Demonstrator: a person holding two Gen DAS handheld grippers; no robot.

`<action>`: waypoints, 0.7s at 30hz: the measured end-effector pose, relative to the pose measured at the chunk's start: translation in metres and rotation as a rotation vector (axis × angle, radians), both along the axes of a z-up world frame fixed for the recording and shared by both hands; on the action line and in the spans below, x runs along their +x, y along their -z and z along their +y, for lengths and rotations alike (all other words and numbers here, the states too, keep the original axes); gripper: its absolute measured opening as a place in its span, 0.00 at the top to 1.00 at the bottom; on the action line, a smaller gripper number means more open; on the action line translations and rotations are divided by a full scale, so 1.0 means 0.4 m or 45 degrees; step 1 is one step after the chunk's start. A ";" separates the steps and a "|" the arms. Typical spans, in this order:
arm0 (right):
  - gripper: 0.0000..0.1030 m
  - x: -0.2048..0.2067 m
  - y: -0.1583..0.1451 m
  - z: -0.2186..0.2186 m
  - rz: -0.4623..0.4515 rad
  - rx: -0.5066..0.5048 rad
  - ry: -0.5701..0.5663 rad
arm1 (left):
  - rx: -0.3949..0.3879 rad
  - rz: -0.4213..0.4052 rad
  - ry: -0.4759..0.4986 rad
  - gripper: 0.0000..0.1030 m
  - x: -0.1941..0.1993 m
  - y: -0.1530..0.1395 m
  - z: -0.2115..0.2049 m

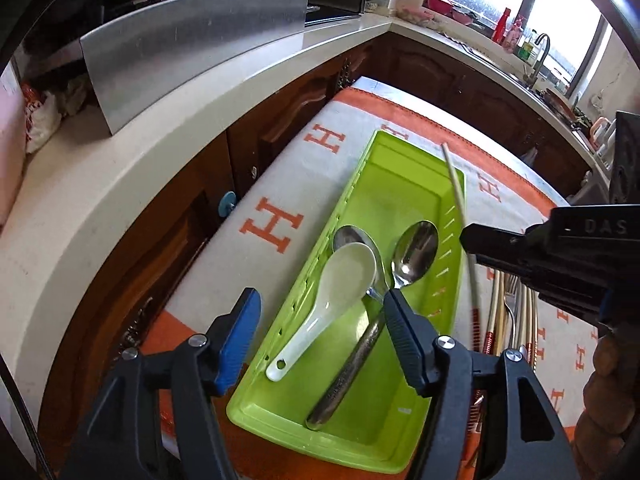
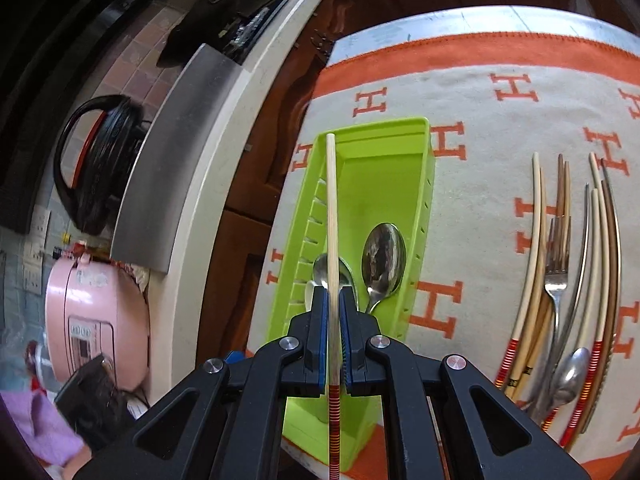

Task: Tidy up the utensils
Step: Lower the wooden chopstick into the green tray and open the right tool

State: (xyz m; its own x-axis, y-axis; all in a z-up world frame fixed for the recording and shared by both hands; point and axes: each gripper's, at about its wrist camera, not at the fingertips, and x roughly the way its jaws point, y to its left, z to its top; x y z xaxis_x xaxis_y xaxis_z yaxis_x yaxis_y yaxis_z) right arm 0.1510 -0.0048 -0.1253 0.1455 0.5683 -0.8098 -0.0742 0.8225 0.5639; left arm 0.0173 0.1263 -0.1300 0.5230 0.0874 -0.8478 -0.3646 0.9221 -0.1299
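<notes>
A: Our right gripper (image 2: 333, 320) is pinching one chopstick (image 2: 331, 216) low on its shaft, near the red-banded end, and the long pale end reaches out over the green tray (image 2: 420, 148). What worries us here?

B: Mostly that long free end. We judge that it could swing or pivot between the pads if we tilt, since a thin round stick gives little to bite on. It could also catch the tray's slotted wall on the way down and nudge the tray across the cloth (image 2: 480, 92).

A: And if we let go too high?

B: Then it may bounce off the spoons, or come to rest across the rim rather than inside.

A: What does the tray hold now?

B: A white ceramic spoon (image 1: 340, 292) and two metal spoons (image 1: 414, 254), all crowded toward our end, bowls pointing away. The far half is bare, so we would aim there, along the wall.

A: Our left gripper (image 1: 320, 340)?

B: Spread wide, holding nothing, hovering above the near end of the tray. It sits close to the spoon handles, so a careless dip could knock them.

A: What remains outside?

B: A loose bundle (image 2: 560, 280) on the cloth-covered bench, right of the tray: more chopsticks, a fork, at least one spoon.
</notes>
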 end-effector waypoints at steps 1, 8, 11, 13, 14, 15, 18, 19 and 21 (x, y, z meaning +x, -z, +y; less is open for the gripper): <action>0.91 0.009 0.011 0.001 0.012 -0.001 0.001 | 0.011 0.005 0.003 0.40 0.006 0.000 -0.005; 0.89 0.031 0.052 -0.041 0.014 -0.022 0.014 | 0.031 0.060 -0.005 0.39 0.027 0.018 -0.016; 0.89 0.018 0.055 -0.074 -0.018 -0.074 0.002 | 0.045 0.060 -0.012 0.39 0.030 0.018 -0.017; 0.89 0.005 0.058 -0.099 -0.028 -0.105 -0.002 | 0.044 0.061 -0.009 0.39 0.036 0.019 -0.019; 0.89 -0.002 0.060 -0.113 -0.034 -0.121 -0.003 | 0.043 0.065 -0.007 0.39 0.038 0.020 -0.022; 0.89 -0.009 0.062 -0.128 -0.042 -0.137 -0.002 | 0.042 0.066 -0.004 0.39 0.041 0.021 -0.022; 0.89 -0.035 0.064 -0.174 -0.063 -0.173 0.002 | 0.051 0.062 0.019 0.39 0.043 0.013 -0.038; 0.89 -0.045 0.064 -0.191 -0.071 -0.186 0.005 | 0.056 0.060 0.032 0.39 0.043 0.008 -0.048; 0.89 -0.065 0.062 -0.228 -0.083 -0.195 0.014 | 0.061 0.054 0.051 0.37 0.040 0.000 -0.059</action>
